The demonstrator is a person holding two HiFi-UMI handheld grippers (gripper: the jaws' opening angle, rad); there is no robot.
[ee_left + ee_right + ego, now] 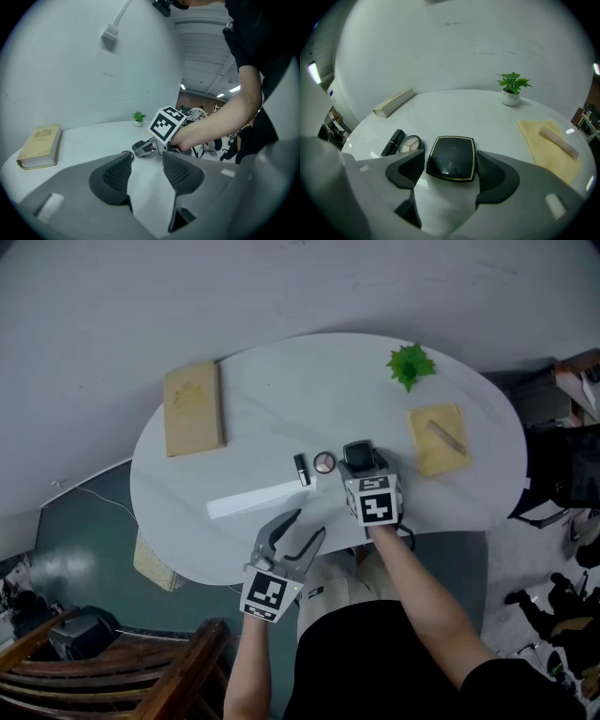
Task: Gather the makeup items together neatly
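White oval table. Left part: tan closed book, flat. Far right edge: small potted plant, upright. Right part: yellow cloth, spread flat. Near centre, in row: black lipstick tube, round eyeshadow pan just beside it, black square compact next right.

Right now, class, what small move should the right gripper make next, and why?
Probably nudge the compact leftward until it sits beside the palette and lipstick. It lies on the table between the right gripper's jaws, a gap apart from those two, which already lie side by side.
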